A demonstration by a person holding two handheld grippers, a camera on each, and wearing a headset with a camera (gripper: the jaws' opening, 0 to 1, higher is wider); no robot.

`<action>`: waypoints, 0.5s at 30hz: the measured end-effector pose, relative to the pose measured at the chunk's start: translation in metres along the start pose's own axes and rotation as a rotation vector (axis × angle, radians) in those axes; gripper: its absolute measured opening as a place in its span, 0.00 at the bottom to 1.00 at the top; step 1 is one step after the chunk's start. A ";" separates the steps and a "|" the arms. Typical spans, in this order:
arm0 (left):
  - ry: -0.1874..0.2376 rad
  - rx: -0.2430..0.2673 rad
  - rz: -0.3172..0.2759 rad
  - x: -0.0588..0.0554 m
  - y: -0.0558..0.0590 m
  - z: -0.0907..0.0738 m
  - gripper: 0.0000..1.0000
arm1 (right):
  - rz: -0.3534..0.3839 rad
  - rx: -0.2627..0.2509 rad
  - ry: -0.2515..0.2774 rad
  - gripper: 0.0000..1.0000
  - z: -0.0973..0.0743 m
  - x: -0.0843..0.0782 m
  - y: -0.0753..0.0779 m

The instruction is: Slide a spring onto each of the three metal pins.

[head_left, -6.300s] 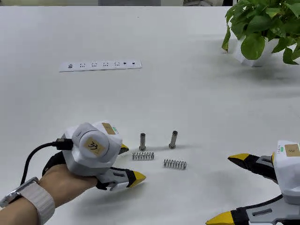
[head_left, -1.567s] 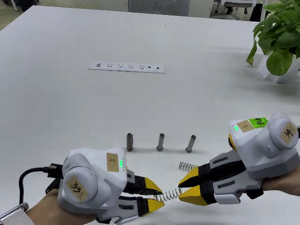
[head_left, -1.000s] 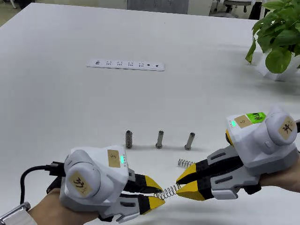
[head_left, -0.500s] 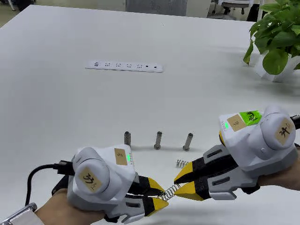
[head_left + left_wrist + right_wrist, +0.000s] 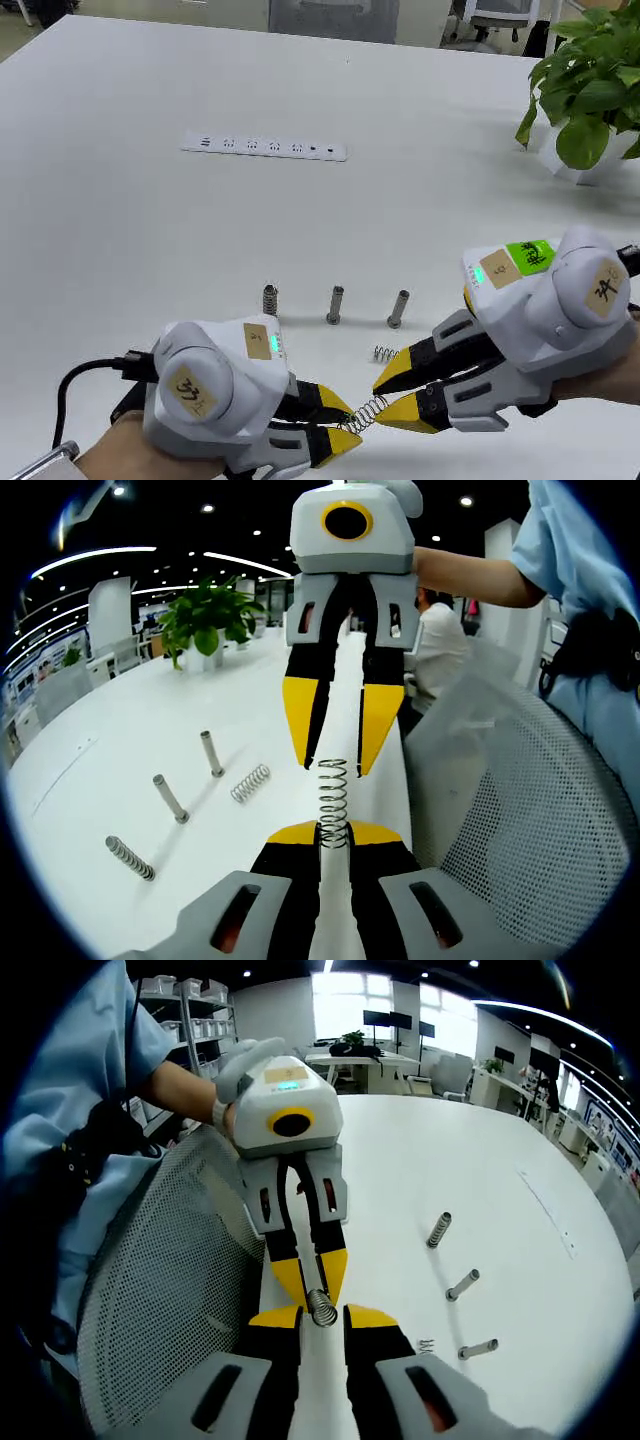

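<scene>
Three metal pins stand in a row on the white table. The left pin [image 5: 269, 299] wears a spring; the middle pin [image 5: 334, 304] and the right pin [image 5: 398, 308] are bare. My left gripper [image 5: 340, 428] is shut on one end of a second spring [image 5: 367, 410], held in the air in front of the pins. My right gripper [image 5: 388, 397] faces it, open, its yellow jaws apart around the spring's free end. The left gripper view shows the held spring [image 5: 332, 798] rising from my own jaws. A third spring [image 5: 385, 353] lies on the table near the right pin.
A white power strip [image 5: 264, 147] lies far back on the table. A potted plant [image 5: 590, 85] stands at the back right. A mesh chair back [image 5: 170, 1290] is behind the table's near edge. A cable [image 5: 90, 375] trails from the left gripper.
Since the oldest frame a spring has gone onto the left pin, and the left gripper has lifted another. Over the last second both grippers hold nearly still, tip to tip.
</scene>
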State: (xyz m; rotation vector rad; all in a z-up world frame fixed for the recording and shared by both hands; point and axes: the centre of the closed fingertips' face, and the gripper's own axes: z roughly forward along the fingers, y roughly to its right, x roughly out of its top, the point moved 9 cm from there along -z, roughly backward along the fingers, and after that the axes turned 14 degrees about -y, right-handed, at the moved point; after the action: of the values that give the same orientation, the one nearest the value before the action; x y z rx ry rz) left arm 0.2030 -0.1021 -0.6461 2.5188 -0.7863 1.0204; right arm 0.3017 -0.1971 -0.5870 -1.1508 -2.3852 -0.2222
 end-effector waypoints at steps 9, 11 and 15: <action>0.031 -0.001 0.025 0.010 0.007 -0.001 0.09 | -0.020 0.042 -0.056 0.18 0.009 0.000 0.001; 0.035 -0.001 0.029 0.012 0.007 -0.001 0.09 | -0.020 0.051 -0.055 0.17 0.010 0.001 0.002; 0.042 -0.002 0.035 0.015 0.009 -0.001 0.09 | -0.021 0.066 -0.062 0.16 0.011 0.001 0.003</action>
State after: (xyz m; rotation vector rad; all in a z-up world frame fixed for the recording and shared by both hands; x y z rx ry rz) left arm 0.2059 -0.1148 -0.6340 2.4820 -0.8220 1.0802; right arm 0.3000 -0.1911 -0.5962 -1.1178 -2.4407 -0.1152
